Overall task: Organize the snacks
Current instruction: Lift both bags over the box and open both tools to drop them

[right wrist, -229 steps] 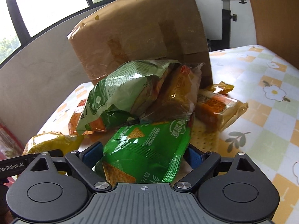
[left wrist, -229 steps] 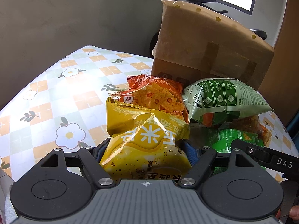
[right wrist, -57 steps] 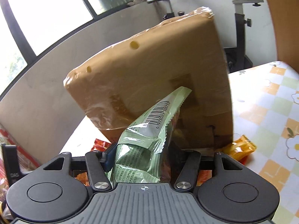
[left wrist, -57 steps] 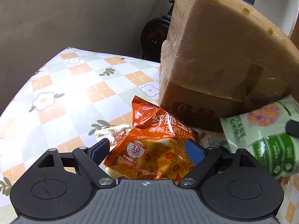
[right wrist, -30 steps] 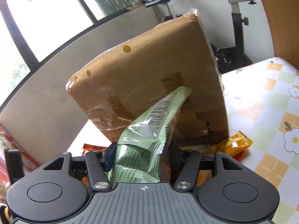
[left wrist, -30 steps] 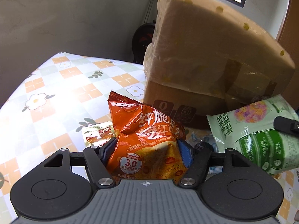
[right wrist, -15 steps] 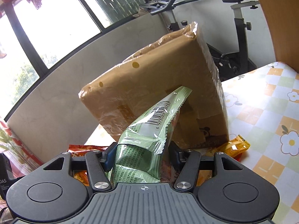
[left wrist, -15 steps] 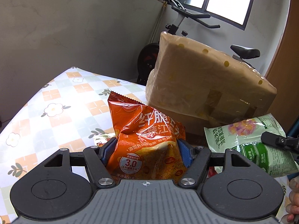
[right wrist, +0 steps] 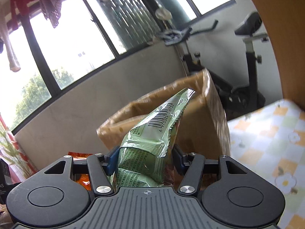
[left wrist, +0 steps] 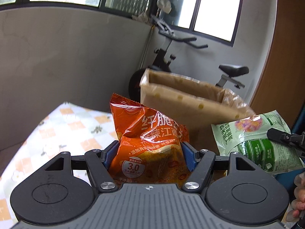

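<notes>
Both grippers have risen since a second ago: the cardboard box, which then towered over each bag, now sits lower in both views, and its open top shows. The left gripper (left wrist: 148,153) is clamped on the orange snack bag (left wrist: 146,143), its blue pads (left wrist: 109,153) pressing the bag's lower half from either side. The bag stands upright between the fingers, its crimped top edge above and ahead of them. Straight beyond it, further ahead, is the cardboard box (left wrist: 190,103), lined with clear plastic film and dotted with yellow stickers.

To the right of the left gripper, at about the same height, the green snack bag (left wrist: 261,139) hangs in the air with its printed face showing, held by the right gripper (right wrist: 144,160). In the right wrist view this bag (right wrist: 152,143) is pinched edge-on between the narrowed fingers, its barcoded end pointing up and forward toward the box (right wrist: 200,133) just ahead. A fingertip of the person's hand (left wrist: 298,196) shows at the far right edge of the left view.

Below and to the left of the left gripper lies the table (left wrist: 63,129) with its flower-and-check cloth. An exercise bike (left wrist: 171,57) stands behind the box, against the wall under the windows.
</notes>
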`<move>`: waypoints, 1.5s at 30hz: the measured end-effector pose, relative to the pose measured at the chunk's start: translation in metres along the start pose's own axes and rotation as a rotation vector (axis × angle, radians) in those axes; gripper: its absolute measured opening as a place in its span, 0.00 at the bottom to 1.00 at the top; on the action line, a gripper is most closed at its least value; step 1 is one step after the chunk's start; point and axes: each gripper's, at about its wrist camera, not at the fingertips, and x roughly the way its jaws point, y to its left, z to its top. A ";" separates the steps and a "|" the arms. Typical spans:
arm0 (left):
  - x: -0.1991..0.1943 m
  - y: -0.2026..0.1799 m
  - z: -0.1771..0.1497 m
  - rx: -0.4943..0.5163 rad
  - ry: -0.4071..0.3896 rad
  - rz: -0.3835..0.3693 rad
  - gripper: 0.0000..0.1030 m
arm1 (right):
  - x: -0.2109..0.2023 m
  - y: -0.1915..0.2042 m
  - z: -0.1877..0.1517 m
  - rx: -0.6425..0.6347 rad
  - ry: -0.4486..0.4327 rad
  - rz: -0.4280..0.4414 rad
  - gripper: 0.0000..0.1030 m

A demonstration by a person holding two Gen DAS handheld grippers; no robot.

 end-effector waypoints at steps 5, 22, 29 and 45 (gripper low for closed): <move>-0.010 -0.012 0.030 0.039 -0.094 -0.024 0.70 | -0.014 0.006 0.032 -0.028 -0.079 0.036 0.52; 0.072 -0.074 0.104 0.212 -0.204 -0.038 0.70 | 0.076 0.010 0.122 -0.302 -0.199 -0.105 0.52; 0.122 -0.075 0.102 0.256 -0.102 -0.007 0.70 | 0.147 -0.002 0.099 -0.303 -0.038 -0.199 0.52; 0.131 -0.042 0.089 0.239 -0.005 -0.029 0.85 | 0.129 -0.023 0.077 -0.204 0.006 -0.250 0.74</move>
